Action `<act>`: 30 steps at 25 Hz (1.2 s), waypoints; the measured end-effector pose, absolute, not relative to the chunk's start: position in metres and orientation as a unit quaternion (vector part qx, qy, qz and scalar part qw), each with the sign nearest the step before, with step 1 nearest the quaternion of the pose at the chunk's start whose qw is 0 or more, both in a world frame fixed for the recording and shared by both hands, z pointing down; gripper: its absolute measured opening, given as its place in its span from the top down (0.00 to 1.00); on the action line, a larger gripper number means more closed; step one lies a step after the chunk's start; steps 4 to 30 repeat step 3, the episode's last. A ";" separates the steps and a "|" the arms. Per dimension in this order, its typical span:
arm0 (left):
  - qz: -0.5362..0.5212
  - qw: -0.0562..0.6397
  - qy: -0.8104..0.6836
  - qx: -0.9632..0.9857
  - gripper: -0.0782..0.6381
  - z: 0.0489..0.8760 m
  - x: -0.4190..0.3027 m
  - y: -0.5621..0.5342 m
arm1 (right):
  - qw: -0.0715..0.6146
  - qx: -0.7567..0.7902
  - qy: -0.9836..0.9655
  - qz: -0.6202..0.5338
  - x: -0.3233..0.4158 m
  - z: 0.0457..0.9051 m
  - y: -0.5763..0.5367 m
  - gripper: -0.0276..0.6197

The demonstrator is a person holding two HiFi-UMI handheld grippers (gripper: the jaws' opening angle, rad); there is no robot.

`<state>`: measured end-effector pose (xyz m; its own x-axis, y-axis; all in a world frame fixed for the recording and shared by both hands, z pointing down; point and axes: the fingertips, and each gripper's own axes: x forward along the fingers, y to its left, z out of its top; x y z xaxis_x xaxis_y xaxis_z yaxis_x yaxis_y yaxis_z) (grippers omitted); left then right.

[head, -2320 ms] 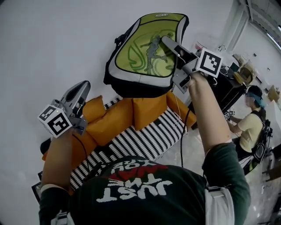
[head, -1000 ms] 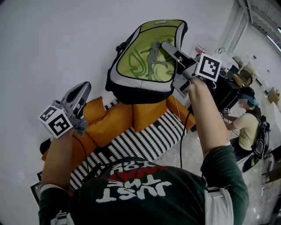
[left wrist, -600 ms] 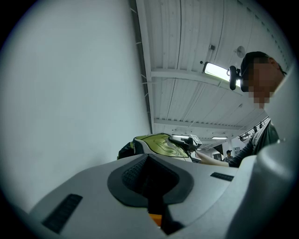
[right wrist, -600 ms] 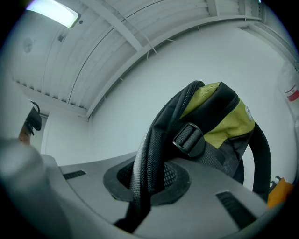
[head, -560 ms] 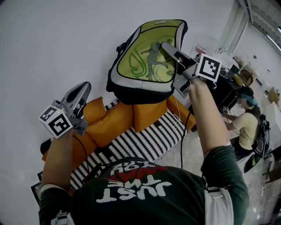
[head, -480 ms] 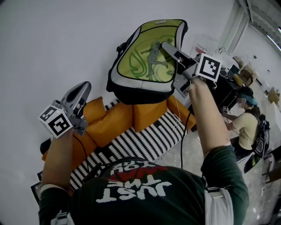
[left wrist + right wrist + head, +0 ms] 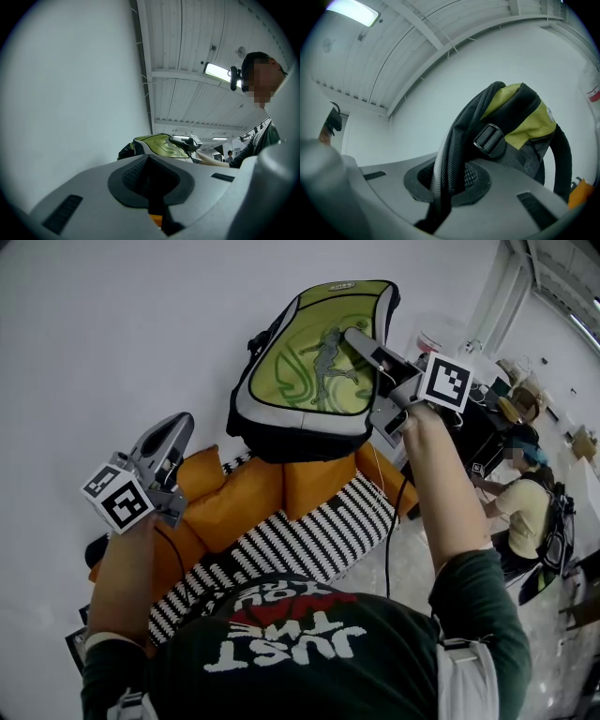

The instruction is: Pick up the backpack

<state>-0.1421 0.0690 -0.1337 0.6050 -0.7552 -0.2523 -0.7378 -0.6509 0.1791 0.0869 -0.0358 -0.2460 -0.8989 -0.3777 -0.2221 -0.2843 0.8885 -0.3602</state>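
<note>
A green, grey and black backpack [image 7: 314, 362] hangs in the air in front of the white wall, above the sofa. My right gripper [image 7: 361, 341] is raised at its right side and shut on a black shoulder strap [image 7: 450, 159], which runs between the jaws in the right gripper view; the backpack's body [image 7: 525, 122] dangles beyond. My left gripper [image 7: 173, 427] is held up at the left, well apart from the backpack, jaws together with nothing between them. In the left gripper view the backpack [image 7: 157, 144] shows far off past the left gripper [image 7: 150, 180].
Below the backpack stands a sofa with orange cushions [image 7: 248, 488] and a black-and-white striped cover [image 7: 291, 540]. A person [image 7: 530, 512] sits at the right beside a dark desk [image 7: 487, 427]. The white wall [image 7: 112, 334] lies close behind.
The backpack was lifted a little higher early on with the right gripper; over the last second both grippers and the backpack stay still.
</note>
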 end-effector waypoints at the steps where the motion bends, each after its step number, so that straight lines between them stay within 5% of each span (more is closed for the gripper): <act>1: -0.153 0.028 -0.416 0.896 0.88 -0.134 -0.142 0.069 | 0.144 -0.171 0.961 -0.162 0.087 -0.246 -0.035 0.89; 30: -0.151 0.028 -0.416 0.896 0.88 -0.135 -0.141 0.070 | 0.143 -0.170 0.961 -0.163 0.086 -0.247 -0.035 0.89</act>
